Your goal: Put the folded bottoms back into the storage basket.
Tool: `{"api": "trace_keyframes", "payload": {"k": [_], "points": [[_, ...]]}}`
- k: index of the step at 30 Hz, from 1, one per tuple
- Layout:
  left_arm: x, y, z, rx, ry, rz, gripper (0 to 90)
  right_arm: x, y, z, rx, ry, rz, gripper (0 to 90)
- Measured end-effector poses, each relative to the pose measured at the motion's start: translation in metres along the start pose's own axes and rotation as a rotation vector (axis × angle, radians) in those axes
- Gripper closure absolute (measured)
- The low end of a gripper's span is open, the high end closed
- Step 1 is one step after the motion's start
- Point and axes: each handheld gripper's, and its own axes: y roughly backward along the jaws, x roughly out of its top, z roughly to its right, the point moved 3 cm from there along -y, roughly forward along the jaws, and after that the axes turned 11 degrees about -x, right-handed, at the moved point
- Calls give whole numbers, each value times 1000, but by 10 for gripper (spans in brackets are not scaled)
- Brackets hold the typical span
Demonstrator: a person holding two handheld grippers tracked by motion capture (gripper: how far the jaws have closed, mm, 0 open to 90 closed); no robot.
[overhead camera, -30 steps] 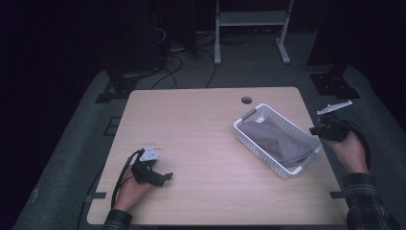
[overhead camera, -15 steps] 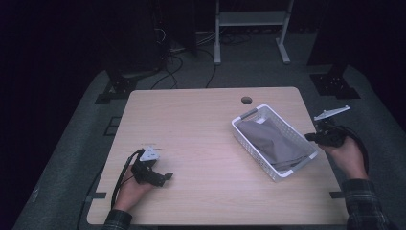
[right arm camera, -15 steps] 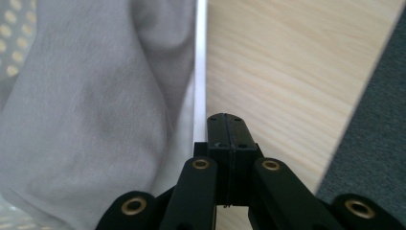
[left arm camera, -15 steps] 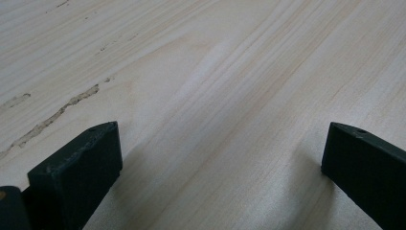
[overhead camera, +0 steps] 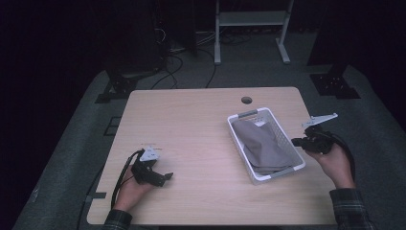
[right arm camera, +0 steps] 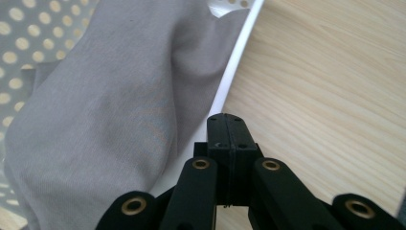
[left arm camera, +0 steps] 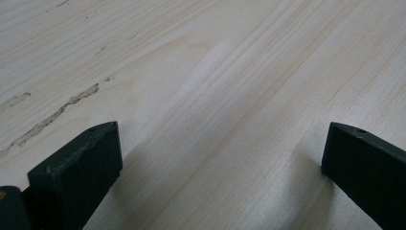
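High view: left gripper (overhead camera: 165,177) low on table (overhead camera: 191,120) | right gripper (overhead camera: 296,142) beside basket (overhead camera: 249,115)

The right gripper (overhead camera: 298,142) has dropped beside the basket (overhead camera: 266,145).

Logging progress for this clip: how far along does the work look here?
Done: the grey cloth lies inside the white perforated basket. In hand: nothing; the right gripper is shut beside the rim, the left gripper open on the wooden table. What remains is unclear.

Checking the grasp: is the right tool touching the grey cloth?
Cannot tell. Right gripper view: the shut right tool overlaps the basket rim beside the grey cloth.
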Motion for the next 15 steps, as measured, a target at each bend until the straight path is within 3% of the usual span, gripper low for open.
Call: {"api": "trace_keyframes", "payload": {"k": [15], "points": [[0,0,0,0,-3,-2,0,-1,5,-42,67,40,40,896]]}}
